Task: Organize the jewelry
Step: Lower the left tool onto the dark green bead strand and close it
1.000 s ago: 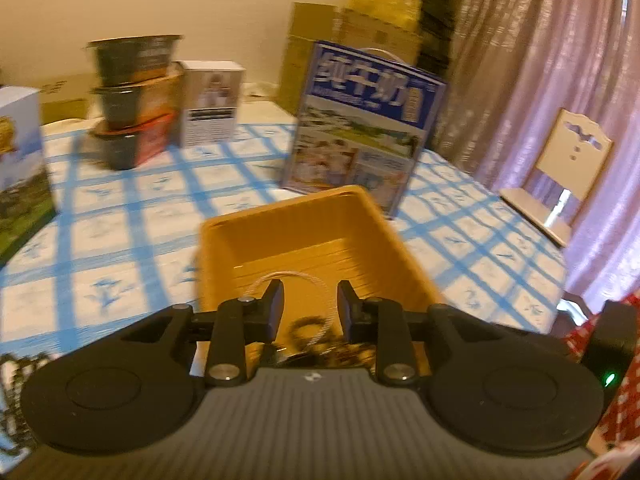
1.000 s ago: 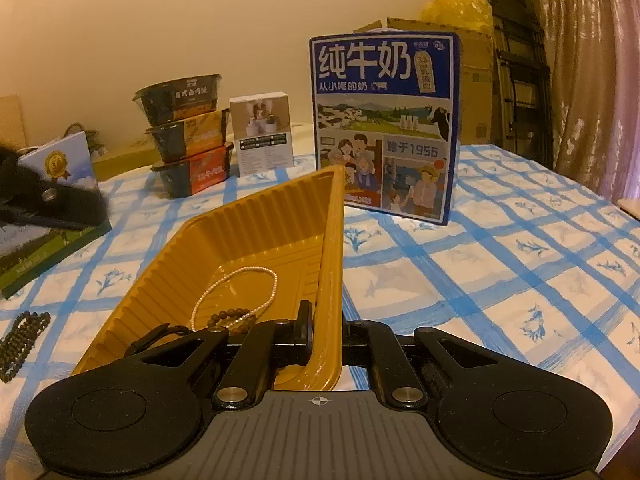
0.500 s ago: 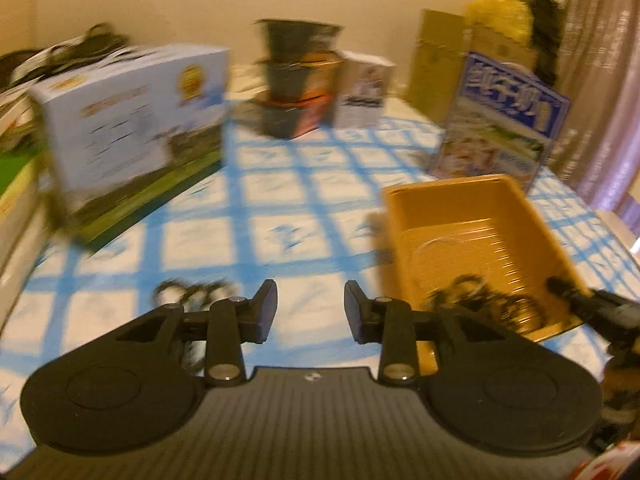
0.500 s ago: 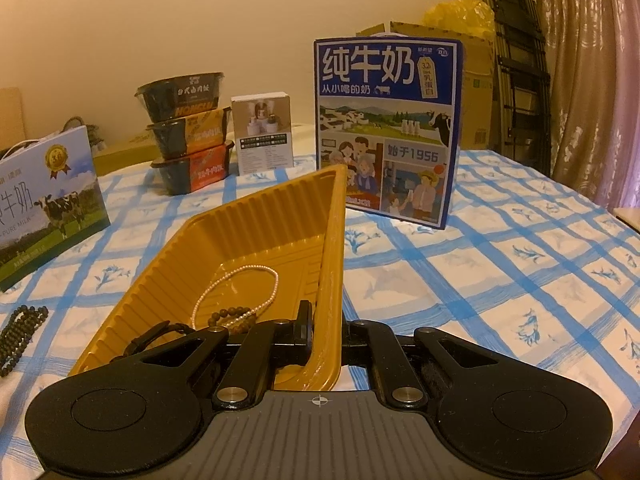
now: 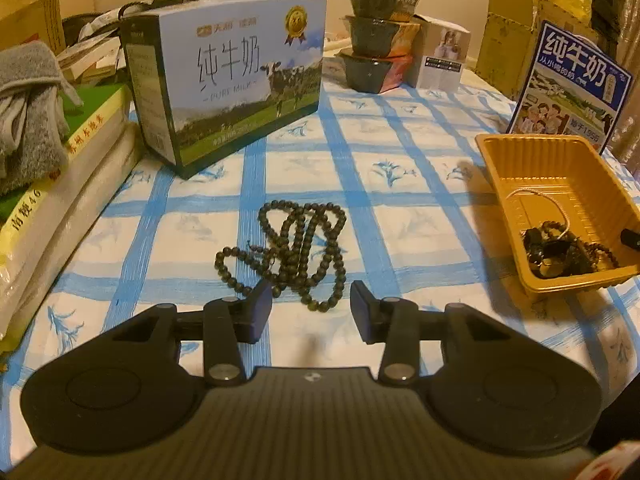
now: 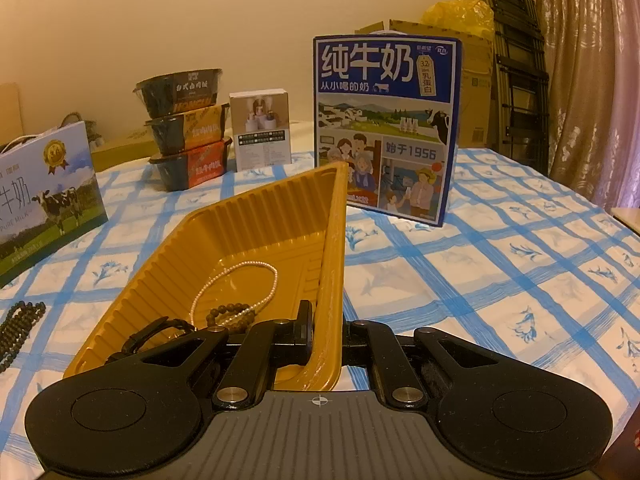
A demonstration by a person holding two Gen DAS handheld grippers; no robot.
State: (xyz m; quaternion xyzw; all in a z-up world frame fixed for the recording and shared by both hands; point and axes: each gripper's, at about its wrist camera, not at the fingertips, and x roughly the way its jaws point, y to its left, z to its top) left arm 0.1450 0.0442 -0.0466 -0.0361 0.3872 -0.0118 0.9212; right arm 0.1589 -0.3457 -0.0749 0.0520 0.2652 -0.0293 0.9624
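A long string of dark beads (image 5: 298, 248) lies in loops on the blue-checked cloth (image 5: 400, 208). My left gripper (image 5: 311, 310) hangs just short of it, jaws opening, nothing between them. To the right stands the yellow tray (image 5: 516, 160) with a thin pale necklace (image 5: 536, 196) and dark pieces inside. In the right wrist view my right gripper (image 6: 326, 330) is shut on the yellow tray's near right wall (image 6: 334, 280). A pearl necklace (image 6: 240, 280), a brown bead bracelet (image 6: 230, 314) and a dark strap lie in it. The dark beads (image 6: 18, 330) show at the left edge.
A pale milk carton (image 5: 228, 80) stands behind the beads, a blue milk carton (image 6: 384, 128) behind the tray. Stacked dark bowls (image 6: 186, 124) and a small white box (image 6: 262, 128) are at the back. Books and a grey cloth (image 5: 28, 108) pile up at the left.
My left gripper swung left from over the tray and sank toward the dark beads, its jaws spreading wider. The right gripper kept still, holding the tray wall.
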